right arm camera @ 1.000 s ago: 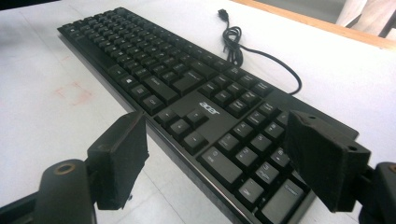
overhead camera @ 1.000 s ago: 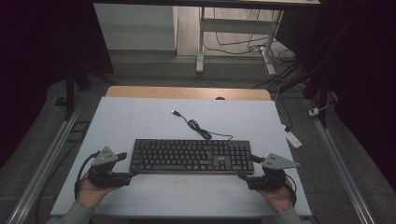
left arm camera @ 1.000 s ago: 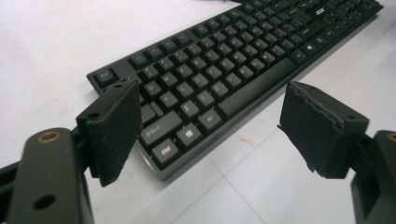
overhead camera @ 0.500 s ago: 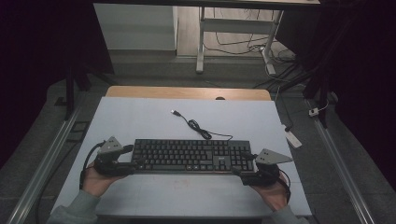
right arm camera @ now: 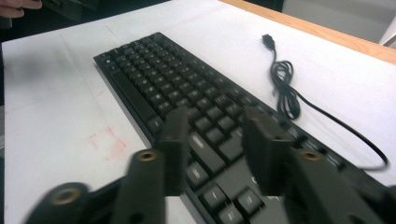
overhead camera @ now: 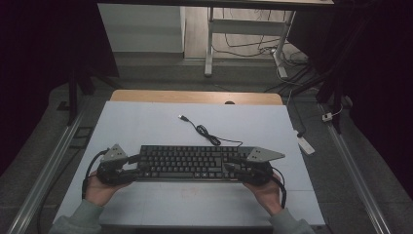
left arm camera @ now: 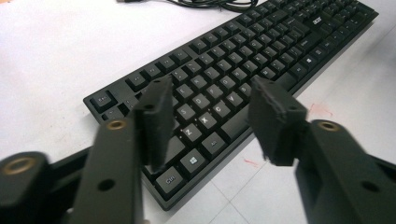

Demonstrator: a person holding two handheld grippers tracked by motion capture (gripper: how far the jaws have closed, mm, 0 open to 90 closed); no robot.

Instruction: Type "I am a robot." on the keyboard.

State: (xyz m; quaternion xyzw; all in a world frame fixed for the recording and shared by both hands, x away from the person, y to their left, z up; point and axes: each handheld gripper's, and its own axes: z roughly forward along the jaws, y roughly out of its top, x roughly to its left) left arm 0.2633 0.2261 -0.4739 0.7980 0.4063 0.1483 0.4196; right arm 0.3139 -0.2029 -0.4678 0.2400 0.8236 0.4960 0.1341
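White tabletop (overhead camera: 146, 122), near edge first: we have the left gripper (overhead camera: 130, 165) and right gripper (overhead camera: 233, 165) over the two ends of the keyboard (overhead camera: 190, 162), which lies flat near us. Both pairs of jaws have just been closing and stand part-open above the keys, pinching nothing. Closed here, we judge, they could mash keys, not grip the edges. Beyond, the cable (overhead camera: 207, 135) trails loose and may snag.

Both grippers (overhead camera: 139, 165) (overhead camera: 233, 168) level, jaws closing, apparently gripping nothing.
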